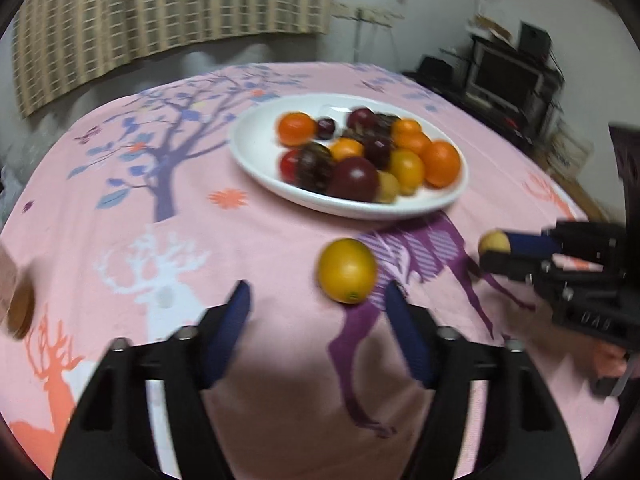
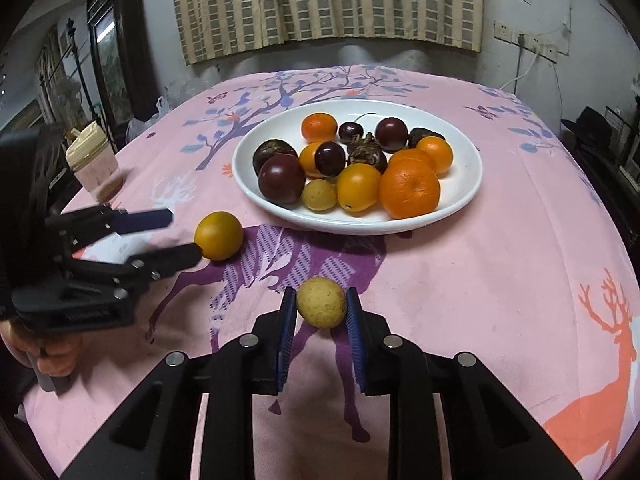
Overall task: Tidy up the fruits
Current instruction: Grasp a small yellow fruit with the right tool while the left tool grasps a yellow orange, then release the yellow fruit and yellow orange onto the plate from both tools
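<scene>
The white plate sits in the middle of the pink tablecloth, with lots of bare cloth in front of it and to the right. The cloth drops off at the round table edge on the far right. A cup with a tan lid stands near the left edge.

The right gripper is pinched on a small yellow-brown fruit, round and a bit rough, with a blue pad on each side.

The left gripper is spread wide with nothing in it. A smooth yellow-orange fruit lies on the cloth just past the left gripper's tips, close to its right finger.

The plate is oval and shiny. It is piled with round oranges, dark purple plums and cherries.
</scene>
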{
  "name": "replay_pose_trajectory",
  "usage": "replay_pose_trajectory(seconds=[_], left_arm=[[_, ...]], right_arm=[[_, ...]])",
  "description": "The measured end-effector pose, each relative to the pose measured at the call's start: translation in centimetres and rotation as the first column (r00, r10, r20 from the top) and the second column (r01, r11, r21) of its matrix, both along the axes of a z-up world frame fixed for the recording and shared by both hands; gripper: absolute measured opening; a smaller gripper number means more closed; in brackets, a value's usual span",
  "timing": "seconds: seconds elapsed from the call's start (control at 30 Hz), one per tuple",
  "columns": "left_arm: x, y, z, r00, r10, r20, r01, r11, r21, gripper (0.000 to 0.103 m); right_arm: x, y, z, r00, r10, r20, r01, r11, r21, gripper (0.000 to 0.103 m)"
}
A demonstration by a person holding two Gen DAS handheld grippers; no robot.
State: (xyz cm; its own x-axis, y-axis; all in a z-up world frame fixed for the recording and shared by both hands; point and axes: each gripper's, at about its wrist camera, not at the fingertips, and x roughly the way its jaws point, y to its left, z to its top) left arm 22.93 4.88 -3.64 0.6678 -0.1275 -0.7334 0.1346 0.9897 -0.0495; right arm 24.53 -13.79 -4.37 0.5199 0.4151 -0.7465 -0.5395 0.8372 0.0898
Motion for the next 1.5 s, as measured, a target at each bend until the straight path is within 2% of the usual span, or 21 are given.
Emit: replay_pose_trajectory(seconds=[0.2, 0.43, 0.5, 0.57, 0.67, 0.77, 0.93, 1.07, 1.23, 1.3, 1.4, 1.5], left_arm=[[1.2, -1.1, -0.6, 1.0, -0.016, -0.01, 0.016, 1.0, 0.022, 0.053], [2.9, -1.7, -1.3, 0.999, -0.017, -0.048, 0.018, 1.0, 0.009, 0.05], [3.1, -1.9, -1.5, 0.998, -0.024, -0.061, 0.024, 1.0, 0.006, 0.047], [3.2, -2.0, -1.7, 0.997, -0.027, -0.07, 0.027, 1.0, 0.004, 0.038], [3.1, -1.7, -1.8, 0.997, -0.022, -0.075, 0.021, 1.0, -0.015, 0.038], [2.8, -1.8, -1.7, 0.997, -0.023, -0.073, 0.023, 1.0, -0.003, 0.038], [1.3, -1.9, -0.4, 0.998, -0.051, -0.044, 0.05, 0.999, -0.015, 0.037], [1.1, -1.4, 2.0, 0.998, -0.064, 0.001, 0.064, 0.997, -0.046, 0.037], [5.3, -0.8, 5.3, 0.997, -0.031, 0.074, 0.035, 0.998, -0.046, 0.037], [7.7, -0.5, 5.8, 0.998, -0.023, 0.065, 0.028, 0.996, -0.079, 0.037], [10.9, -0.6, 5.9, 0.997, 0.013, 0.078, -0.008, 0.998, -0.057, 0.037], [13.7, -0.6, 5.0, 0.999, 0.018, 0.051, -0.015, 0.998, -0.054, 0.037]], right_arm=[[0.3, -0.1, 0.0, 1.0, -0.021, 0.0, 0.021, 1.0, -0.005, 0.025], [0.4, -0.1, -0.1, 1.0, -0.022, -0.002, 0.021, 1.0, -0.004, 0.025], [0.2, -0.1, -0.1, 1.0, -0.021, -0.001, 0.021, 1.0, -0.006, 0.025], [0.2, 0.0, -0.1, 1.0, -0.019, 0.0, 0.019, 1.0, -0.007, 0.025], [0.1, 0.0, -0.3, 1.0, -0.019, 0.004, 0.019, 1.0, -0.015, 0.025], [0.1, 0.0, -0.4, 1.0, -0.02, 0.001, 0.02, 1.0, -0.017, 0.025], [-0.1, 0.1, -0.2, 1.0, -0.009, 0.014, 0.009, 1.0, -0.01, 0.025], [0.3, -0.1, 1.6, 0.998, -0.017, 0.062, 0.012, 0.997, 0.072, 0.025], [4.4, -0.5, 4.3, 0.982, -0.13, 0.134, 0.108, 0.981, 0.161, 0.025], [7.0, -0.2, 4.4, 0.98, -0.153, 0.127, 0.131, 0.977, 0.167, 0.025], [10.3, 0.2, 3.8, 0.982, -0.166, 0.094, 0.147, 0.973, 0.18, 0.025], [12.3, 0.7, 3.1, 0.984, -0.163, 0.07, 0.148, 0.973, 0.179, 0.025]])
